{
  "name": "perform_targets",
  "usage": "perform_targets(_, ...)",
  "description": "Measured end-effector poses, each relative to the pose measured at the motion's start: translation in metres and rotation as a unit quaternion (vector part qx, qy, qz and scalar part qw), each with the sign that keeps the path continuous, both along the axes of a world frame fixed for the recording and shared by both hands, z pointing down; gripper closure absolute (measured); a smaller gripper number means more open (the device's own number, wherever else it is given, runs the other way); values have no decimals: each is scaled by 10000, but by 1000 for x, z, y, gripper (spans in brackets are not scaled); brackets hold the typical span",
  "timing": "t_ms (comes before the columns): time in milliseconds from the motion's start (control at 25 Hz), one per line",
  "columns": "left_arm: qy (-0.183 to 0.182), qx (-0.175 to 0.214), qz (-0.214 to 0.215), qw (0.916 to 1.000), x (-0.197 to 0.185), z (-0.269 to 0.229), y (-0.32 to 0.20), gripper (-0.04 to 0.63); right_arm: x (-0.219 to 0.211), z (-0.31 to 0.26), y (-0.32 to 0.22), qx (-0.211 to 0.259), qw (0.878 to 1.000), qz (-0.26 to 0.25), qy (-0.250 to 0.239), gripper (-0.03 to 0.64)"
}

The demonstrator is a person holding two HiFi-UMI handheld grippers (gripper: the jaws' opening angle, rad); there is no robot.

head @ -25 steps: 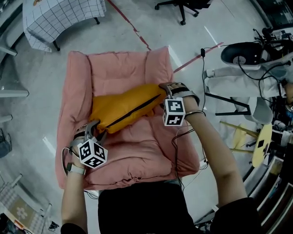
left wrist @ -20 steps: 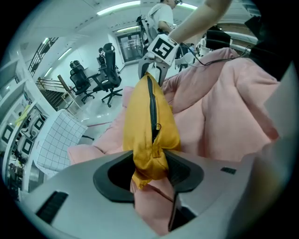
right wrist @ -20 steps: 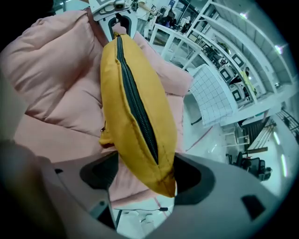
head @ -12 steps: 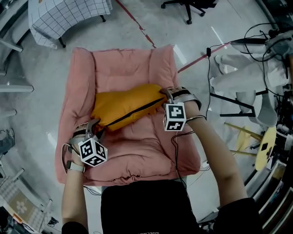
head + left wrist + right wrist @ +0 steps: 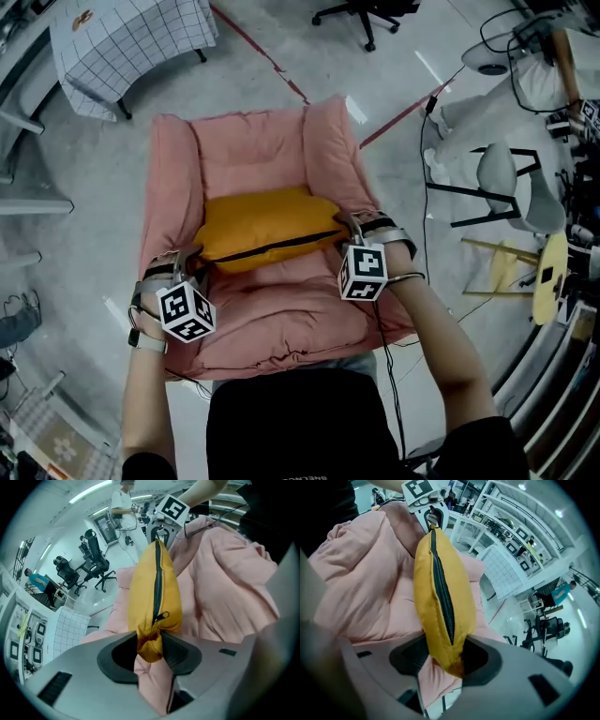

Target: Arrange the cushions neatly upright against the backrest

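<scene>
Yellow cushion (image 5: 267, 230): it lies across the middle of the frame on the pink armchair (image 5: 167, 178), zip edge toward the person. It is held at both ends and does not yet stand against the backrest (image 5: 248, 150) in the upper part of the frame.
Left gripper (image 5: 150, 651): its jaws have just been closing and now pinch the cushion's corner beside the zip pull. Pink fabric shows in the gap below the corner; whether it is caught too cannot be told.
Right gripper (image 5: 445, 660): its jaws have just been closing and clamp the opposite corner, with the zip running up the frame from them.
Risk, thin bite: each gripper holds only a corner tip, so a quick lift could pull the slick cover out of one pinch, and that end would drop.
Risk, snagged cover: if the left jaws also hold pink fabric, lifting would drag the chair cover up and rumple the seat (image 5: 272, 314).
Risk, uneven ends: one hand rising ahead of the other would twist the cushion and leave it slanted.
Risk, slump: the filling looks soft — set too far from the backrest, it would likely fold forward on release.
</scene>
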State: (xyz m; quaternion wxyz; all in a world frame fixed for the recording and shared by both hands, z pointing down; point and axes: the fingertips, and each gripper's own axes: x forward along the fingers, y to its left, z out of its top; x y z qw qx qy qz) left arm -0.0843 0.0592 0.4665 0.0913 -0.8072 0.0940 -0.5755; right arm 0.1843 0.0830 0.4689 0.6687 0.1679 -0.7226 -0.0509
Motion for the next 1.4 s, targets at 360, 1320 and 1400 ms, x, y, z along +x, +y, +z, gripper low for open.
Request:
perform_targets(360, -186, 62, 572, 9982, -21, 15, 21, 454, -25, 13, 57, -109, 9991, 301, 272, 414)
perform_targets(1320, -701, -657, 660, 9932, 5, 96, 36, 486, -9, 105, 54, -817, 9930, 6, 854, 440)
perform_targets(1400, -775, -645, 668, 9927, 7, 102, 35, 491, -9, 111, 52, -893, 9929, 0, 787, 440)
